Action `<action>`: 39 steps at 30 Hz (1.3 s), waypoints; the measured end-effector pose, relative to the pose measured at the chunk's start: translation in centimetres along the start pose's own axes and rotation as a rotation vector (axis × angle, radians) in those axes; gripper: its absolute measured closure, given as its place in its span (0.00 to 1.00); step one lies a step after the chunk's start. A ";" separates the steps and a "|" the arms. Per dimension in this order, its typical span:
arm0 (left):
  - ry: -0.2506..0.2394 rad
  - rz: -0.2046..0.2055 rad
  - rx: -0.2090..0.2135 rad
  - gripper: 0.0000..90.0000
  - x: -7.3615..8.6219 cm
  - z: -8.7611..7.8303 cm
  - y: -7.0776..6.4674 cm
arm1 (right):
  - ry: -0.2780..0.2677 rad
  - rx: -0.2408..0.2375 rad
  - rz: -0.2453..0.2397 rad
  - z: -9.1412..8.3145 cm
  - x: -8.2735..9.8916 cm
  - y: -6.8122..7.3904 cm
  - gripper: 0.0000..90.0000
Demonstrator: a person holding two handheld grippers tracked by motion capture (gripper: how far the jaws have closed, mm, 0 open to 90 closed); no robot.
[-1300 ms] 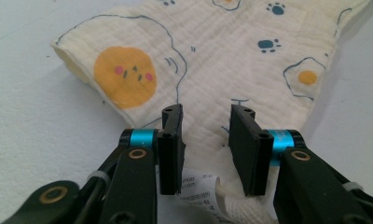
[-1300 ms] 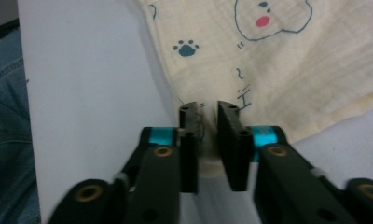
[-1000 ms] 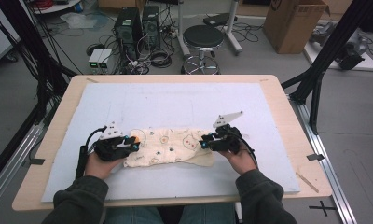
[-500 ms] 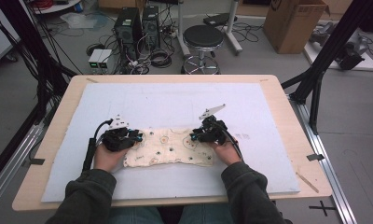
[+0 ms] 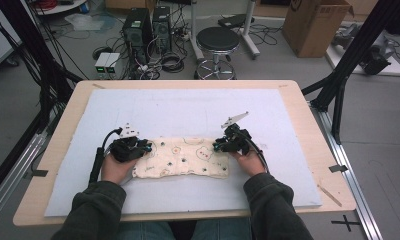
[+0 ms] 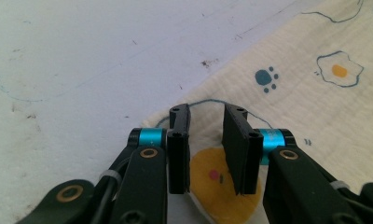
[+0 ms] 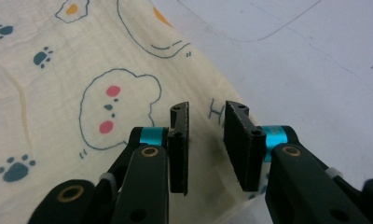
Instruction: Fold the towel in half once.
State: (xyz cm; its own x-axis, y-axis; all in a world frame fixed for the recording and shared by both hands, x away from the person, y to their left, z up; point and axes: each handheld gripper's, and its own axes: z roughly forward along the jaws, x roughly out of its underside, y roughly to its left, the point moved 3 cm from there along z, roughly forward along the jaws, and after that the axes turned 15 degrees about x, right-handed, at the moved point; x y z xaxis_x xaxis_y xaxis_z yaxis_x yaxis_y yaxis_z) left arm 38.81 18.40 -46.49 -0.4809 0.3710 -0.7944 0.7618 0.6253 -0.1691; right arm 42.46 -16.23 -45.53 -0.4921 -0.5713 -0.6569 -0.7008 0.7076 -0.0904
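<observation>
- Left gripper (image 5: 144,146): jaws parted, a gap between them, over the left corner of the printed cloth (image 5: 183,157).
- Right gripper (image 5: 217,146): jaws parted over the right corner.

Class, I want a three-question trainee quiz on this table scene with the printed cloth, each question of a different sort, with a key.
1. True or false: the folded printed cloth lies on the pale blue mat.
2. Multiple choice: where is the left hand-held gripper placed? A) over a corner of the cloth B) on the round stool C) over the cardboard box
3. Fill in: in the right gripper view, the right hand-held gripper stands with a gap between its jaws, over the cloth's ____.

Key: 1 true. 2 A. 3 edge.
</observation>
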 end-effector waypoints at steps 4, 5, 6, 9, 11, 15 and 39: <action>-0.001 -0.001 -0.012 0.79 0.0 0.0 -0.1 | -0.002 0.009 0.001 -0.1 0.1 -0.4 0.79; 0.003 0.001 -0.014 0.79 0.0 0.0 0.0 | 0.001 0.004 0.007 -0.1 0.2 -0.4 0.79; -0.002 -0.006 -0.018 0.79 -0.1 -0.1 0.0 | -0.002 0.007 0.009 -0.1 0.2 -0.5 0.79; -0.023 -0.005 -0.030 0.79 -0.3 -0.5 0.1 | 0.000 0.013 0.016 -0.1 0.2 -0.6 0.78; -0.046 -0.004 -0.031 0.79 -0.4 -0.8 0.1 | -0.007 0.016 0.012 -0.4 0.1 -0.4 0.76; -0.077 -0.017 -0.032 0.76 -0.7 -1.4 0.6 | -0.054 0.020 0.022 -1.1 -0.2 -0.8 0.75; -0.020 -0.083 0.018 0.80 -0.2 -0.4 2.4 | 0.022 -0.025 0.084 0.1 0.5 -3.0 0.79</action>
State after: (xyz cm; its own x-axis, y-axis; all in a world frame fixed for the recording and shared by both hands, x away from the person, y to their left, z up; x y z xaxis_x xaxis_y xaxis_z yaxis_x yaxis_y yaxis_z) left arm 40.56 20.11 -46.49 -0.5344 0.3041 -0.7886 0.7273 0.6408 -0.2457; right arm 44.36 -18.57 -45.62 -0.5606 -0.5196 -0.6448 -0.6694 0.7427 -0.0166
